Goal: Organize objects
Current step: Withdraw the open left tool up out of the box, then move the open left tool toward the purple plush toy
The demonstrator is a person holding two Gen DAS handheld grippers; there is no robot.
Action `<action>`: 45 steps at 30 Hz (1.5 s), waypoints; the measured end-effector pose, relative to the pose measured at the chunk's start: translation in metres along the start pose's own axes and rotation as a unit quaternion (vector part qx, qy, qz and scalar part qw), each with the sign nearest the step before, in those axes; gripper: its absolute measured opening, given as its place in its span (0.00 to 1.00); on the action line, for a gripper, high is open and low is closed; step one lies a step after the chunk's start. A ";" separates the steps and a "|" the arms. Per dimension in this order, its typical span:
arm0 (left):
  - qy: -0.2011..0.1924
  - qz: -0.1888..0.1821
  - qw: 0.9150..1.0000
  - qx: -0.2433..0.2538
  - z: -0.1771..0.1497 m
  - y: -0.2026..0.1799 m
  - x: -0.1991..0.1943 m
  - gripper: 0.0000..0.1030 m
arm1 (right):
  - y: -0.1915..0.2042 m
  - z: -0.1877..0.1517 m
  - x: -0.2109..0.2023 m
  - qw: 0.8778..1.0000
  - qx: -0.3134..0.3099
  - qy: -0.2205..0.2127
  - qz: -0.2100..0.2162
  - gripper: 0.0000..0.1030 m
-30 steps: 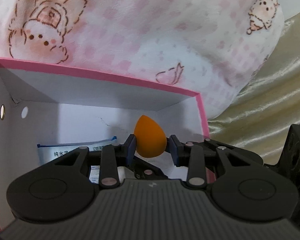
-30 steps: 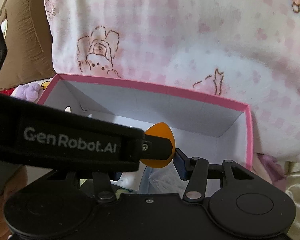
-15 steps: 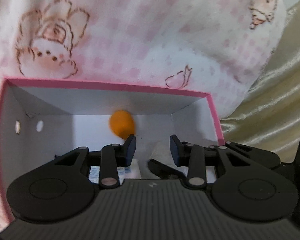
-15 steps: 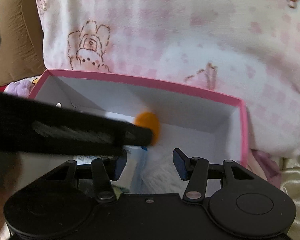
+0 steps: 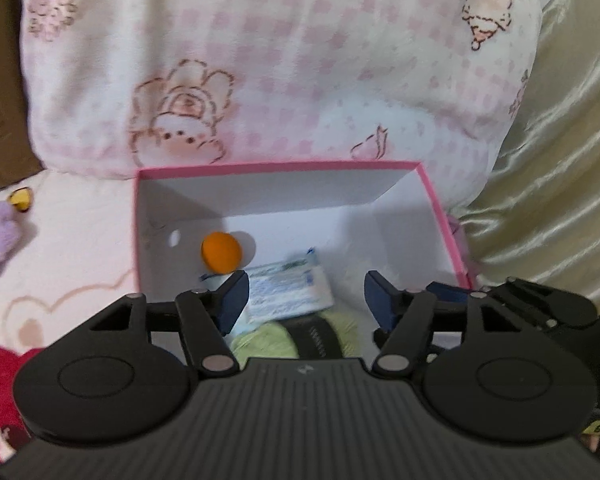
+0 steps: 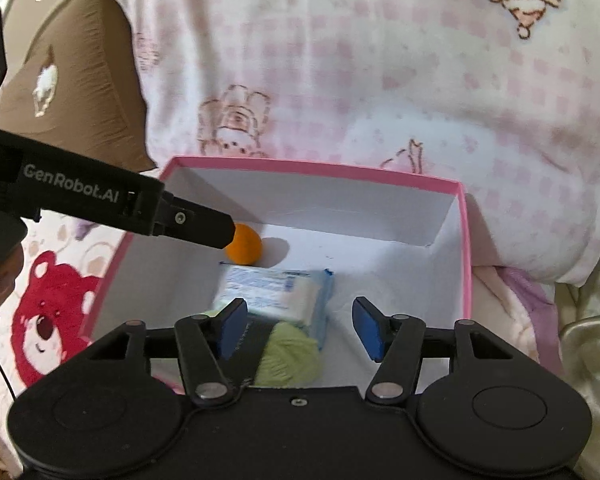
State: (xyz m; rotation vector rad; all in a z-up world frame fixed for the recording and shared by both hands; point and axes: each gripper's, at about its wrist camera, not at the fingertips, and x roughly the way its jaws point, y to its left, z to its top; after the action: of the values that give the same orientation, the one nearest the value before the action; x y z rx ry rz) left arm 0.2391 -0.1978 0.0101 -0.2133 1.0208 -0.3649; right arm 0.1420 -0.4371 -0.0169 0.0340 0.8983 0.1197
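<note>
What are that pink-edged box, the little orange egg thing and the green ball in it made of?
The box looks like matte white cardboard with pink outside faces: thin flat walls and crisp folded corners. The orange egg seems to be soft foam, perhaps a makeup sponge: smooth, dull, no shine. The green ball looks like yarn, fuzzy and wound in strands under a dark, probably paper, band.

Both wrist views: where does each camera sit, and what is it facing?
Left wrist: on the left gripper, open, facing down into the pink box.
Right wrist: on the right gripper, open, facing the same box from nearer; the left gripper's black body crosses its left side.
Shared: orange sponge, wipes packet, green yarn.
</note>
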 end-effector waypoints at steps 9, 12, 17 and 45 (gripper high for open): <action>-0.008 0.031 0.999 0.017 -0.021 0.007 -0.051 0.75 | 0.028 -0.010 -0.036 1.000 -0.010 -0.020 -0.008 0.69; -0.010 0.037 0.999 0.023 -0.028 0.011 -0.068 0.78 | 0.040 -0.013 -0.049 0.999 -0.026 -0.027 -0.017 0.70; -0.019 0.041 0.999 0.029 -0.039 0.020 -0.092 0.81 | 0.057 -0.017 -0.065 0.999 -0.035 -0.027 -0.016 0.72; -0.065 0.079 0.992 0.072 -0.117 0.061 -0.211 0.99 | 0.154 -0.050 -0.130 0.996 -0.086 -0.006 0.016 0.88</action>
State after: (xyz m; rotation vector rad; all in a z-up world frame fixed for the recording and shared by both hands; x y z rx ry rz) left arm 0.0510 -0.0590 0.0962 -0.0243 0.8721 -0.2758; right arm 0.0091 -0.3006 0.0654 -0.1120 0.8724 0.2265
